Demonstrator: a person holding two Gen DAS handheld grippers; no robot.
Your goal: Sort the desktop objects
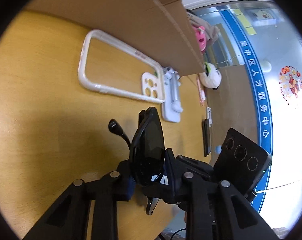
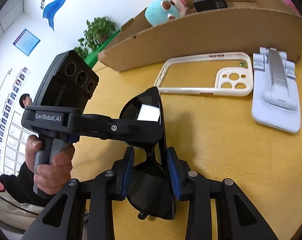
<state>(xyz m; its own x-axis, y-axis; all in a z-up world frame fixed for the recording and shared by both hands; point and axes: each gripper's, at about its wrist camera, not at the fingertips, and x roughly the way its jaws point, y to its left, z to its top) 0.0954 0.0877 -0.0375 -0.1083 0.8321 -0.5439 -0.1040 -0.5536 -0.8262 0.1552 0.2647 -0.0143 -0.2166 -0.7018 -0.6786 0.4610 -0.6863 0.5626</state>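
With the left tool point(image 2: 145, 132) and right tool point(image 2: 151, 168) both clamped on the sunglasses point(image 2: 149, 196), opposing pulls risk twisting the frame or dropping it onto the bench point(image 2: 231, 170).

Both grippers are clamped on black sunglasses point(image 2: 151, 160), the left gripper point(image 1: 151, 178) pinching one lens and the right gripper point(image 2: 151, 170) the other, while a bare hand point(image 2: 49, 164) grasps the left handle.

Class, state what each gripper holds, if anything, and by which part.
Both hold the black sunglasses: the left gripper clamps one lens, the right gripper clamps the other lens near the bridge.
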